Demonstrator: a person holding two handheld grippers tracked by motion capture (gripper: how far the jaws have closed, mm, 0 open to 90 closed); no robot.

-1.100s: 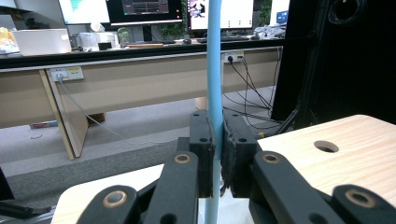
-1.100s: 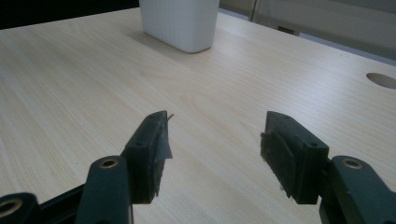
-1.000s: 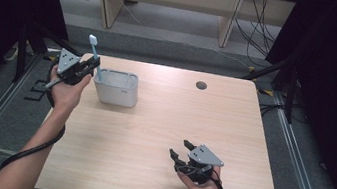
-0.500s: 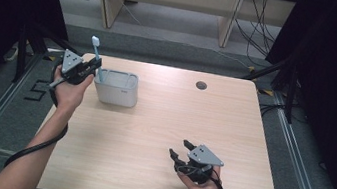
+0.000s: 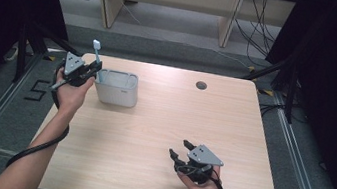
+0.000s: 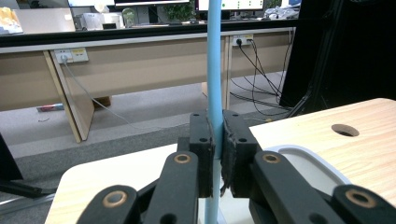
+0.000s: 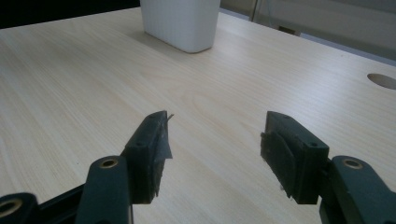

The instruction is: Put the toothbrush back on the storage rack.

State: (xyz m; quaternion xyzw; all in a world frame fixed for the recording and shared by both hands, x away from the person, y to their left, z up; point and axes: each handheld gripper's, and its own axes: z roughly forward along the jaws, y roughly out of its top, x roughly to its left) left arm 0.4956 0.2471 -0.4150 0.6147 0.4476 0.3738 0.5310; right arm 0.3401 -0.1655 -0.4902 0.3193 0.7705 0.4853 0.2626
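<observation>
Blue toothbrush [image 6: 214, 70] upright, clamped in left hand-held gripper [image 5: 93, 70].

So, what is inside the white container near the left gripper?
The lower end of the blue toothbrush seems to dip just inside the white container, held upright by the left gripper. The container's bottom is hidden by its walls, so any other contents cannot be seen.

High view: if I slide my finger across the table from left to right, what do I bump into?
left gripper pinching the blue toothbrush → white holder → right gripper with jaws open → round hole in the table.
</observation>
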